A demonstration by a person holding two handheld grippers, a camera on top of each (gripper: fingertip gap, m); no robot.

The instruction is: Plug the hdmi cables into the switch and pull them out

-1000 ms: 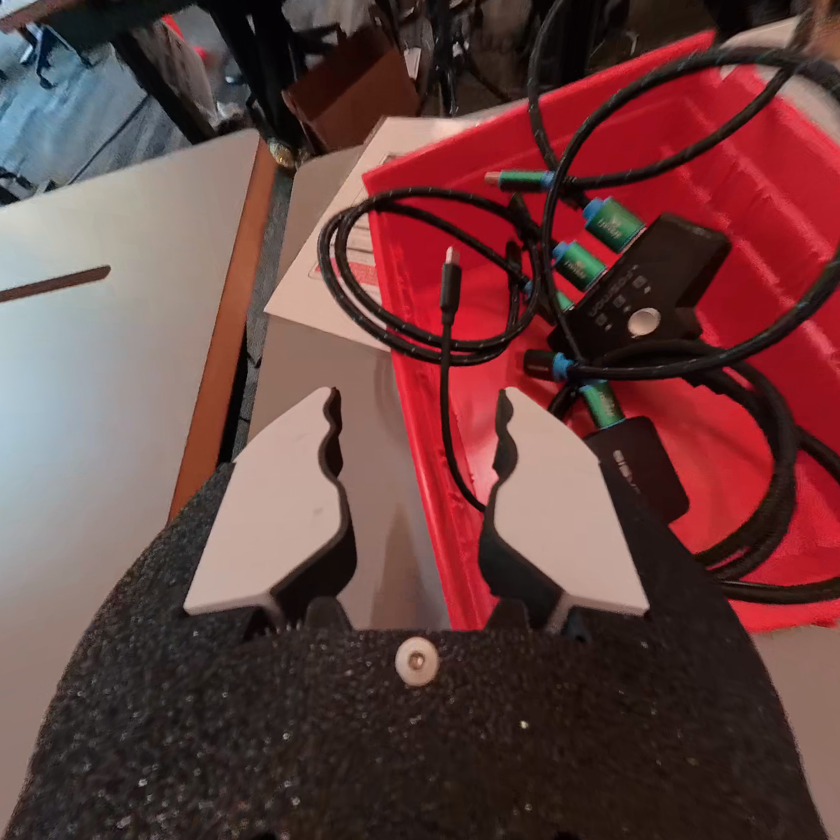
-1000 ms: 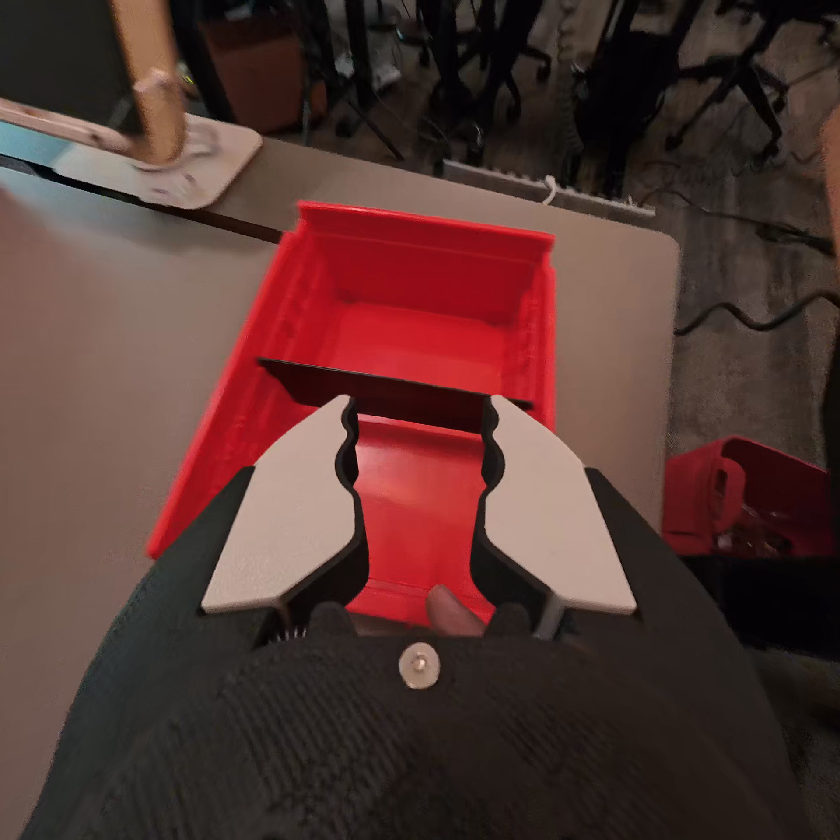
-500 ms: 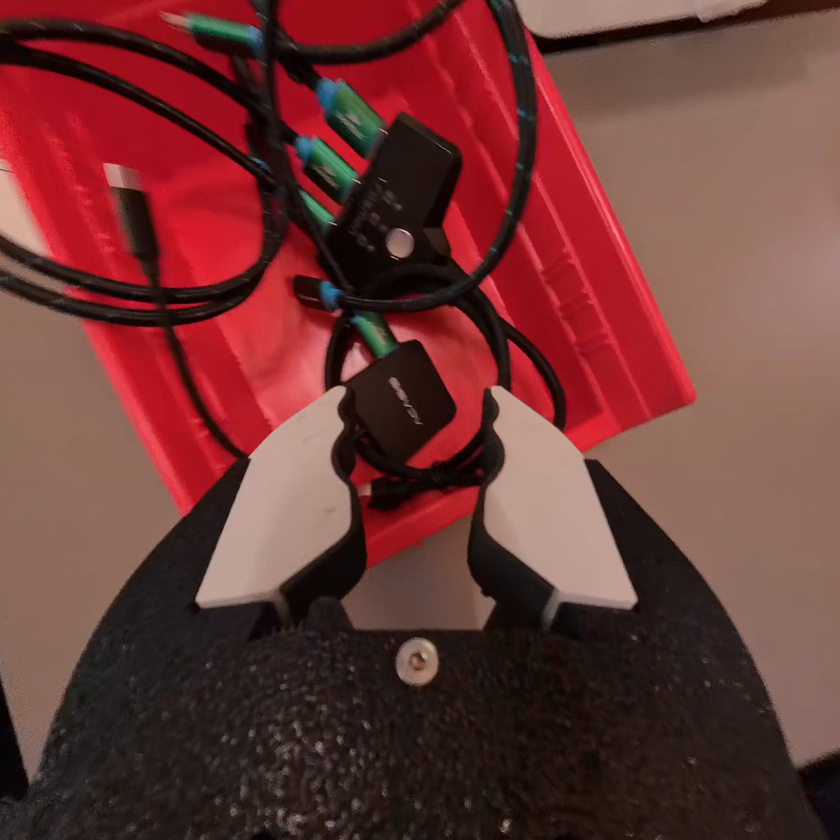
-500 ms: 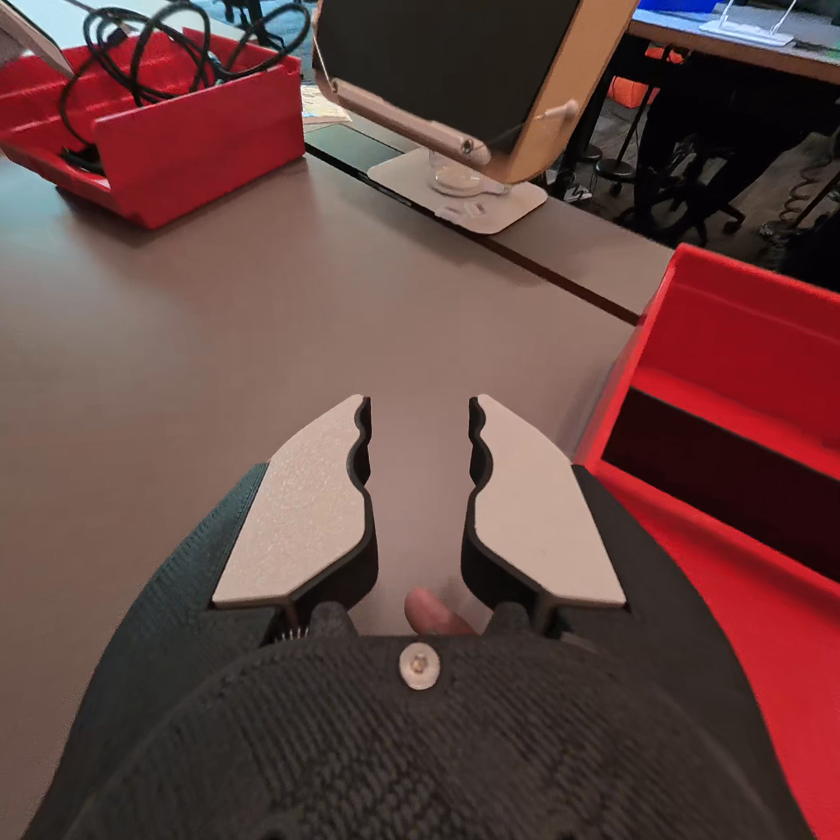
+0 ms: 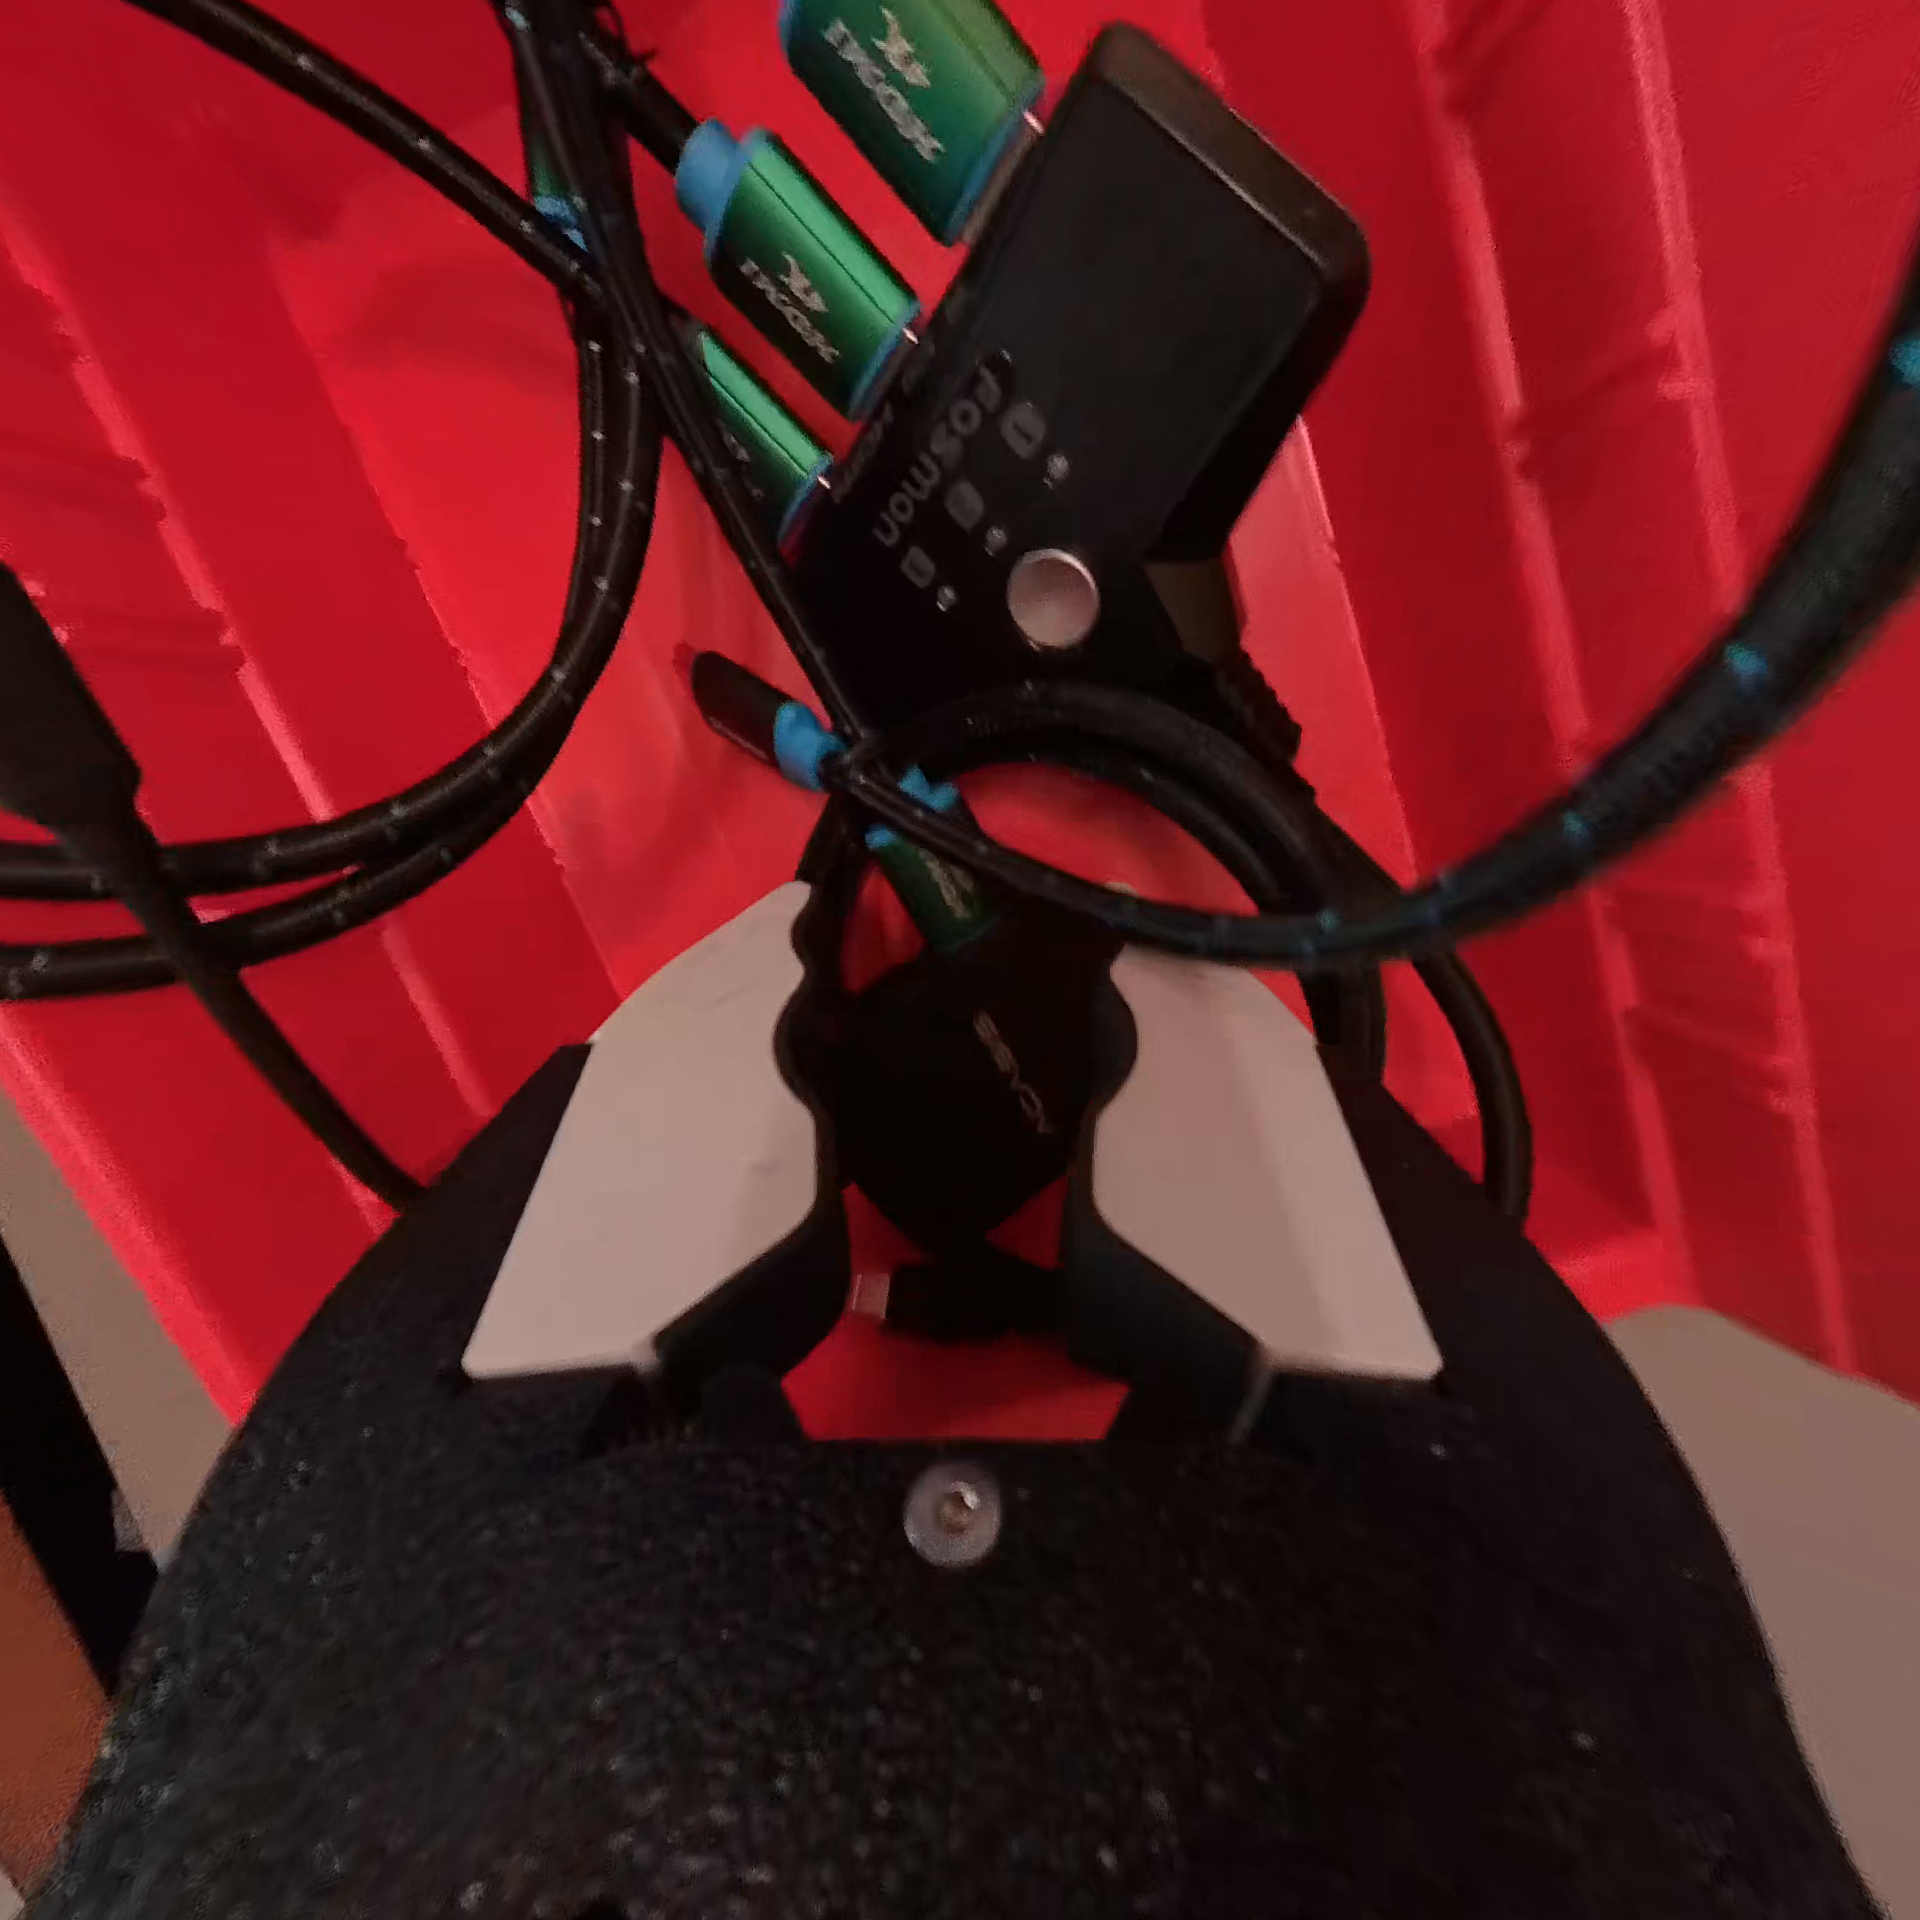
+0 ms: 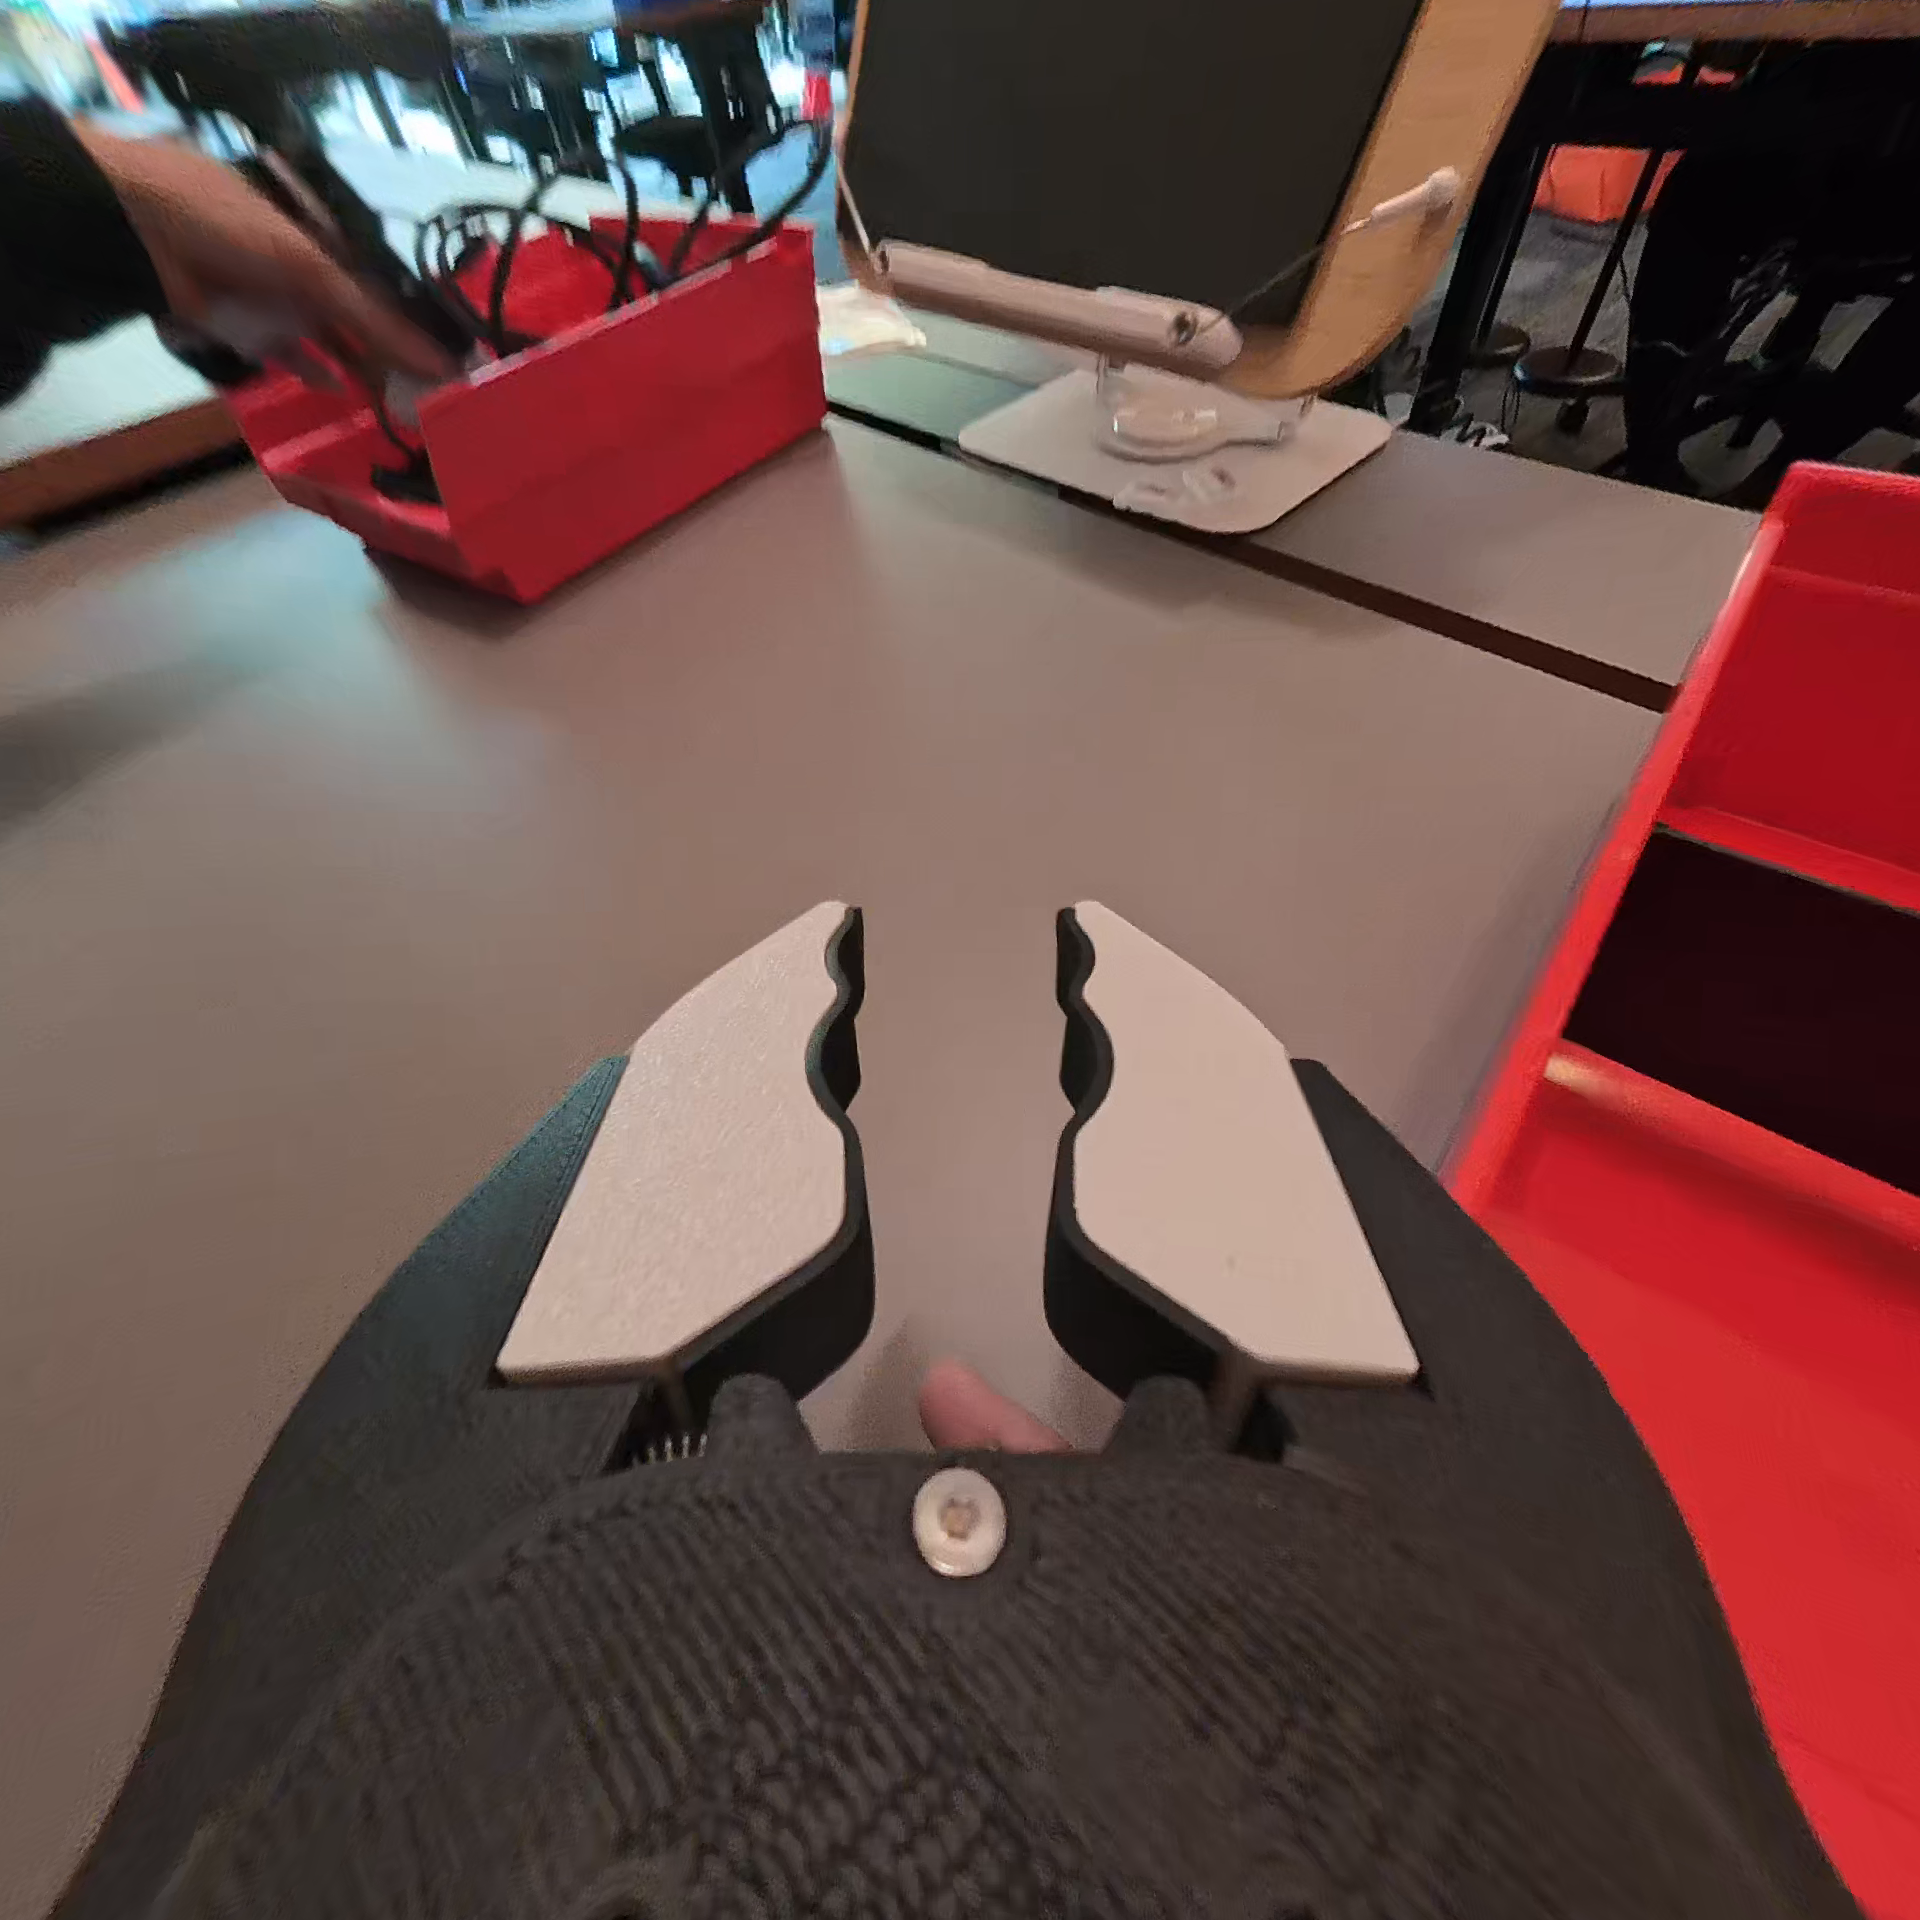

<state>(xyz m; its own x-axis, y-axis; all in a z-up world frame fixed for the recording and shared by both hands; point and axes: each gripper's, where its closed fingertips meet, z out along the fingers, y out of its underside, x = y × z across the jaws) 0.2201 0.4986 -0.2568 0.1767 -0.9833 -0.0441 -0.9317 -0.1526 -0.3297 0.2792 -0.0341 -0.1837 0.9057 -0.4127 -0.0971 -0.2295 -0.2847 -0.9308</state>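
Having swung down into the red bin [image 5: 312, 436], the left gripper [image 5: 956, 997] is now closing its fingers [image 5: 707, 1122] around the small black box [image 5: 966, 1091] at frame centre, starting the task, while the right gripper [image 6: 958, 925] is idling open.

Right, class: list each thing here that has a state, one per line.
Left gripper: closing around small black adapter box; grip unclear.
Right gripper: open, empty.
Black HDMI switch: three green plugs inserted.
Loose black-tipped plug: unplugged.
Red plastic bin: holds cables.
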